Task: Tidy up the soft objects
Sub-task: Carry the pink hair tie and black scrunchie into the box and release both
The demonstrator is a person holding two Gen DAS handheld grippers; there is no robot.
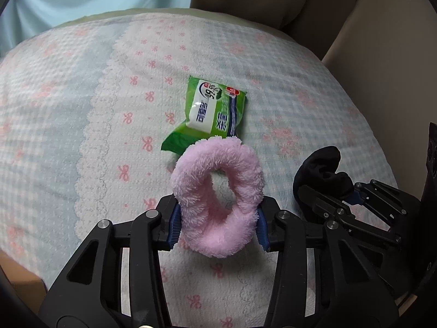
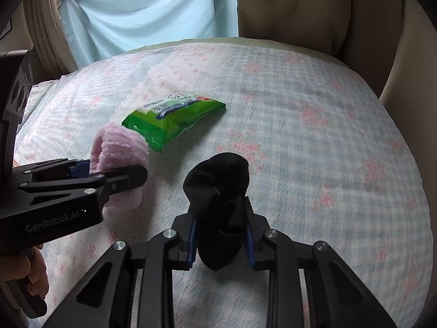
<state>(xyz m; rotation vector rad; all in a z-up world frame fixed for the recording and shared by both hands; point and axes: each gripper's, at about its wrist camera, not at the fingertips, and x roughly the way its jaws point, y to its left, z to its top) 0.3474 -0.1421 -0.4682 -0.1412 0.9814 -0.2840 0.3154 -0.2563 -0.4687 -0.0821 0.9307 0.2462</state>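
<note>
My left gripper [image 1: 217, 225] is shut on a fluffy pink ring-shaped band [image 1: 218, 191] and holds it just above the bedspread; the band also shows in the right wrist view [image 2: 117, 147]. My right gripper [image 2: 220, 242] is shut on a bunched black sock [image 2: 218, 205], which shows at the right of the left wrist view [image 1: 321, 176]. A green pack of wet wipes [image 1: 209, 110] lies flat on the bedspread just beyond the pink band, and shows in the right wrist view [image 2: 172, 120] to the upper left.
The bedspread [image 2: 314, 142] is pale blue check with pink bows. A light blue curtain [image 2: 147, 11] hangs behind it, and a beige upholstered headboard or chair [image 2: 295, 8] stands at the far right. The left gripper's body [image 2: 57, 199] sits close to my right gripper.
</note>
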